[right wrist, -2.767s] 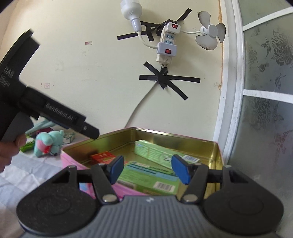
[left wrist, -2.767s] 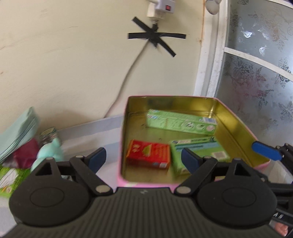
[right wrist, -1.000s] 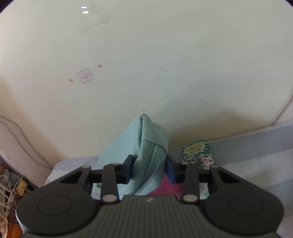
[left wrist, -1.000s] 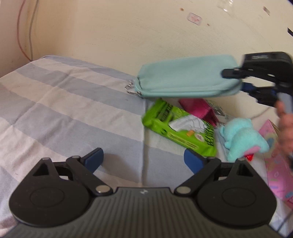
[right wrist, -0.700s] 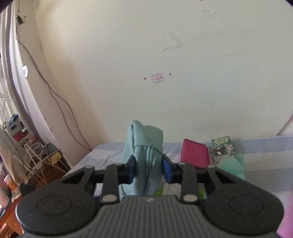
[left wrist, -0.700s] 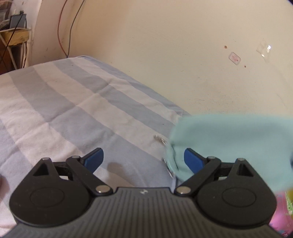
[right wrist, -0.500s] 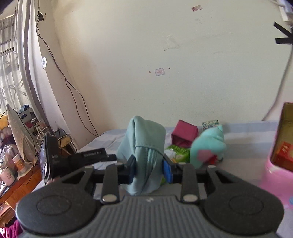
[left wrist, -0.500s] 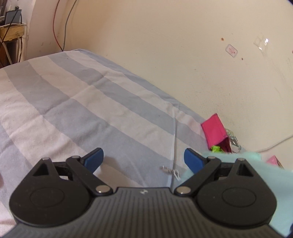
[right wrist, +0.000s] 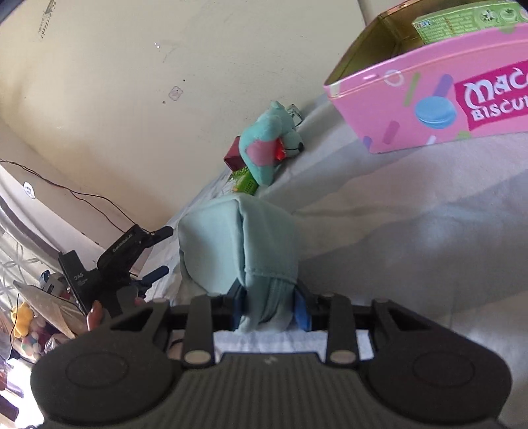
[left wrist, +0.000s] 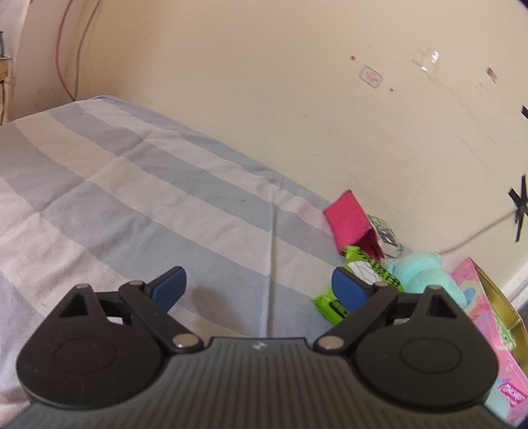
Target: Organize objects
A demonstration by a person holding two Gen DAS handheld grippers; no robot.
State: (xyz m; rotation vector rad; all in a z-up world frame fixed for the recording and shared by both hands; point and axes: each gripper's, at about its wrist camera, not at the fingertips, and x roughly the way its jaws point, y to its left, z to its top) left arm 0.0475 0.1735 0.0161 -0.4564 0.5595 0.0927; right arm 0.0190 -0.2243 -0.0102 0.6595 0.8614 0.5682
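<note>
1. Clearly, at the far left of the right wrist view, the left gripper [right wrist: 155, 254] is held in a person's hand [right wrist: 95, 312]; white lettering runs along its black body, too small to read for certain. In its own view, the left gripper [left wrist: 259, 287] has its jaws wide apart with nothing between them, only the striped bedsheet [left wrist: 132, 198] beyond.
2. Just right of it, the right gripper [right wrist: 269, 308] is clamped on the near end of a pale teal fabric pouch [right wrist: 237, 237], which stands up from the blue pads [right wrist: 302, 312] above the sheet.
3. Beyond the pouch, near the wall, lie a lime-green packet [right wrist: 245, 183], a magenta pouch [right wrist: 233, 154] and a teal plush toy [right wrist: 269, 142] with a pink patch, all close together. The left view shows the same cluster at its right: magenta pouch [left wrist: 353, 227], green packet [left wrist: 363, 280], plush toy [left wrist: 425, 274]; the packet's print is unreadable.
4. Farthest right sits a pink biscuit tin [right wrist: 429, 99], open, gold inside, its side reading "Mac…" and "Biscu…", cut off by the frame, beside a drawn blue macaron. A green box [right wrist: 468, 23] lies inside it.
5. Underneath everything is a bed covered in grey-blue and white stripes, set against a cream wall [left wrist: 264, 82] with a small clear sticker, thin cables at the left corner, and black tape at the right edge.
</note>
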